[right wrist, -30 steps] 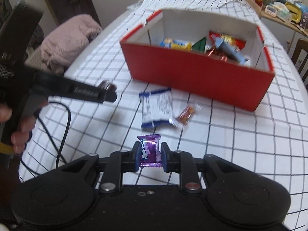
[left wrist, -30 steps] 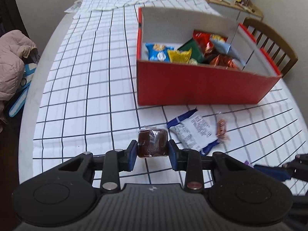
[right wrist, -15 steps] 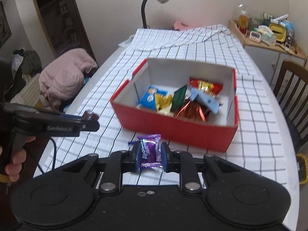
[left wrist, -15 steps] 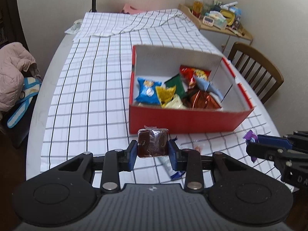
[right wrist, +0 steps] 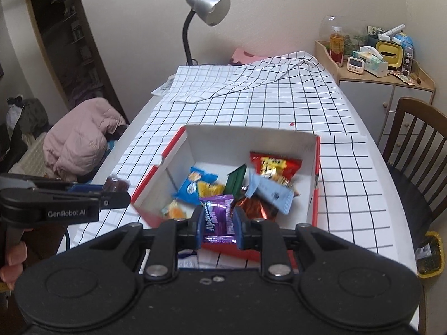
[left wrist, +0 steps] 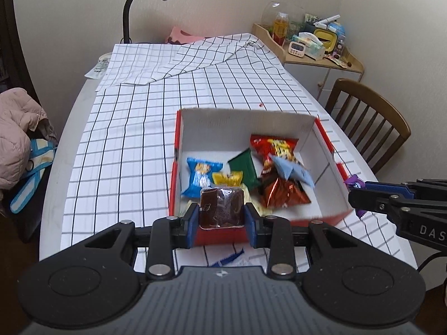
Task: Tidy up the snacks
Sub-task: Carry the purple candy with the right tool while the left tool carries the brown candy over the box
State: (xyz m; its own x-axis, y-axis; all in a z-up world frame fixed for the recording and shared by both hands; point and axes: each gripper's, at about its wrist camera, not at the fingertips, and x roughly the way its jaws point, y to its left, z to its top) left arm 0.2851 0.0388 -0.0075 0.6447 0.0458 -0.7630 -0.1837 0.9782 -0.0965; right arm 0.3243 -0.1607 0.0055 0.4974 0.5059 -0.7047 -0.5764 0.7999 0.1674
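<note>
On the counter (left wrist: 83, 145), near its front edge: a box (left wrist: 321, 139) with snack packets (left wrist: 275, 150) inside. Behind it, at the far end, a lamp (right wrist: 208, 8). Right of the counter: a chair (left wrist: 371, 117); behind that, a cabinet (right wrist: 385, 89).

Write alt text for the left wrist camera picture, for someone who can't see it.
The left gripper clamps a brown wrapped snack above the near wall of a red box of snacks on a checked tablecloth. At right, the right gripper holds a purple candy.
</note>
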